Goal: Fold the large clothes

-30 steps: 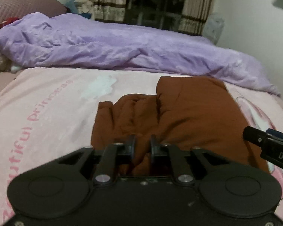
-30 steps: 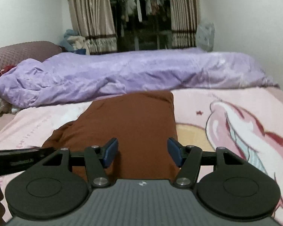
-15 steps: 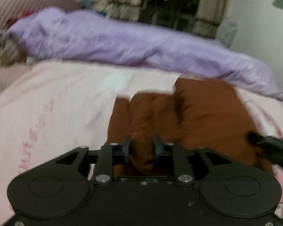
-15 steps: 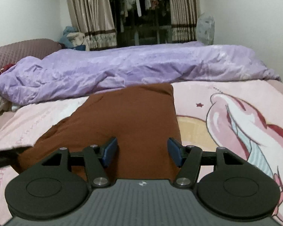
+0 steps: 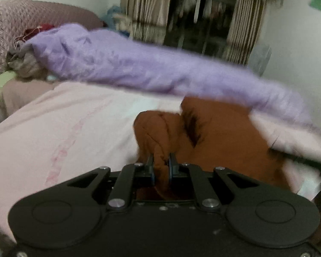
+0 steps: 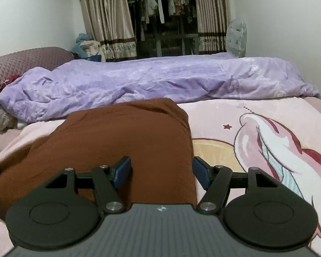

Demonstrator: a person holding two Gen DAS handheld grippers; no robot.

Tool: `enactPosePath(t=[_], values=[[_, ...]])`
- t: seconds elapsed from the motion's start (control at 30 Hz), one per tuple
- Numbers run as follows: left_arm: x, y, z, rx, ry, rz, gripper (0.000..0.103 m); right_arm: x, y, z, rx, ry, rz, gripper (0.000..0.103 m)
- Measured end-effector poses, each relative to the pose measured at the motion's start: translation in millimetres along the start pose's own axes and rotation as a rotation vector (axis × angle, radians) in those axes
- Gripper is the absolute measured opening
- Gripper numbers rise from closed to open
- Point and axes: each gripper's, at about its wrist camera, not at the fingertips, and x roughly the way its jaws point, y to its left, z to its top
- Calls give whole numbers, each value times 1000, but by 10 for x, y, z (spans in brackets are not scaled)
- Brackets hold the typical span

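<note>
A large rust-brown garment [image 6: 122,137] lies partly folded on the pink blanket. In the left wrist view its left part [image 5: 156,132] is bunched up, and a fold of it rises taut into my left gripper [image 5: 160,162], which is shut on that fold. My right gripper [image 6: 161,171] hovers low over the near right edge of the garment. Its jaws are opening, with brown cloth lying below and between them and the blue pads [image 6: 123,171] clear of it. This view is blurred by motion.
The pink unicorn-print blanket [image 6: 256,150] covers the bed. A crumpled purple duvet [image 6: 160,79] runs along its far side. A quilted headboard [image 5: 21,27] stands at the left, and curtains [image 6: 109,21] with hanging clothes stand behind. A white wall lies to the right.
My left gripper opened a little, then shut on a fold of the brown garment and drew it up, bunching the left part. The right jaws widened slightly.
</note>
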Motion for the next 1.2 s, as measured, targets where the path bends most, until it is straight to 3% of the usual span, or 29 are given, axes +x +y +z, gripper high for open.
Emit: enactPosePath(t=[0.1, 0.17, 0.23, 0.27, 0.3, 0.37, 0.43, 0.47, 0.53, 0.63, 0.73, 0.8, 0.9, 1.0, 1.2], values=[[621, 203, -346, -38, 164, 30, 11, 195, -1, -94, 10, 62, 22, 80], [651, 270, -341, -87, 154, 21, 13, 234, -7, -136, 40, 71, 42, 81], [559, 249, -189, -95, 152, 45, 25, 195, -15, -101, 46, 58, 30, 81], [458, 212, -88, -73, 129, 89, 45, 159, -22, -75, 51, 48, 35, 80], [297, 177, -11, -46, 87, 116, 56, 113, -46, -31, 60, 25, 46, 73], [56, 86, 210, -7, -37, 129, 67, 31, -120, 80, 95, -39, 70, 57], [-61, -16, 463, -6, -138, 65, 76, -16, -228, 231, 160, -119, 103, 29], [-38, -73, 567, -9, -175, 19, 81, -5, -279, 302, 190, -142, 117, 27], [147, -228, 724, 20, -205, -36, 82, 148, -335, 459, 224, -155, 147, 28], [674, -523, 842, 163, -140, -86, 83, 570, -318, 612, 202, -95, 134, 29], [1139, -687, 834, 269, -99, -33, 83, 1008, -248, 662, 140, -60, 62, 29], [1423, -747, 734, 319, -73, 23, 83, 1319, -266, 653, 146, 25, 56, 29], [1819, -653, 452, 288, 13, -11, 88, 1744, -333, 497, 198, 162, 65, 29], [1932, -447, 408, 154, 36, -61, 91, 1845, -343, 356, 212, 177, 61, 29], [2018, -569, 412, 188, 24, -25, 93, 1810, -191, 363, 138, 183, 24, 33]])
